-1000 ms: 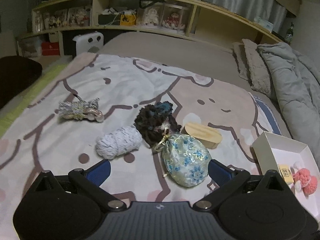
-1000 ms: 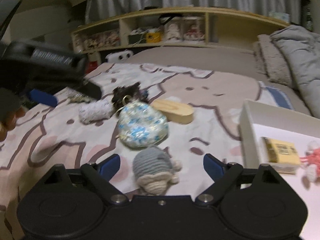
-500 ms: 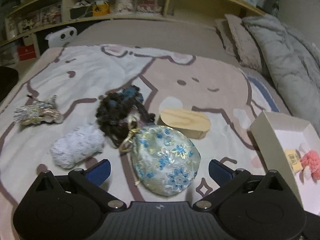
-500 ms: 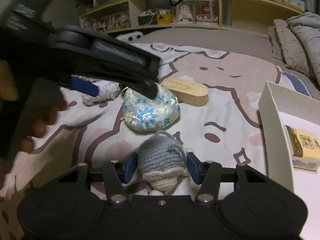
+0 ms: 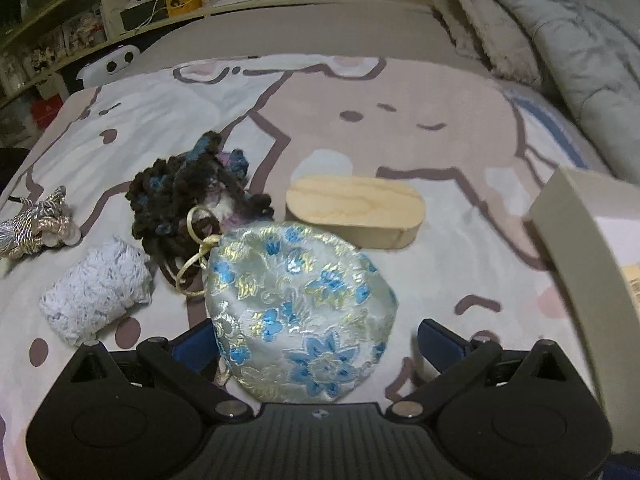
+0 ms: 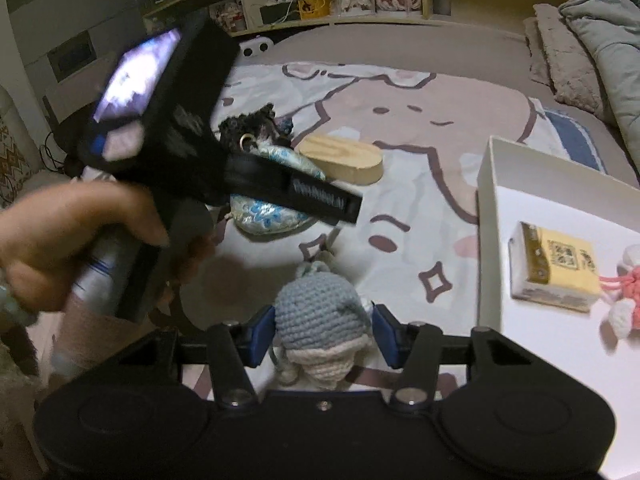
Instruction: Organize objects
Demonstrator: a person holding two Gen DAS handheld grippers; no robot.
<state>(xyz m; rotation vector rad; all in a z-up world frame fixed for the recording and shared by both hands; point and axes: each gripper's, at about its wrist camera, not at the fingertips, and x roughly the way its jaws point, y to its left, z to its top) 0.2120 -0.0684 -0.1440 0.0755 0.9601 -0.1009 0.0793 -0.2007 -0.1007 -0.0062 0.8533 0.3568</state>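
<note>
left wrist: left gripper [image 5: 316,344] spread wide astride the brocade pouch [image 5: 298,312], just in front of the wooden box [image 5: 354,208]; next move calls for closing.
right wrist: right gripper [image 6: 323,332] pinching the crochet toy [image 6: 318,320], left of the white box [image 6: 486,216]; likely carry in.

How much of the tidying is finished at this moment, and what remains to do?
Done: a yellow packet and a pink crochet toy lie in the white box. In hand: the right gripper grips the grey crochet toy; the open left gripper straddles the floral pouch. Left: wooden case, dark yarn, white yarn, tassel.
</note>
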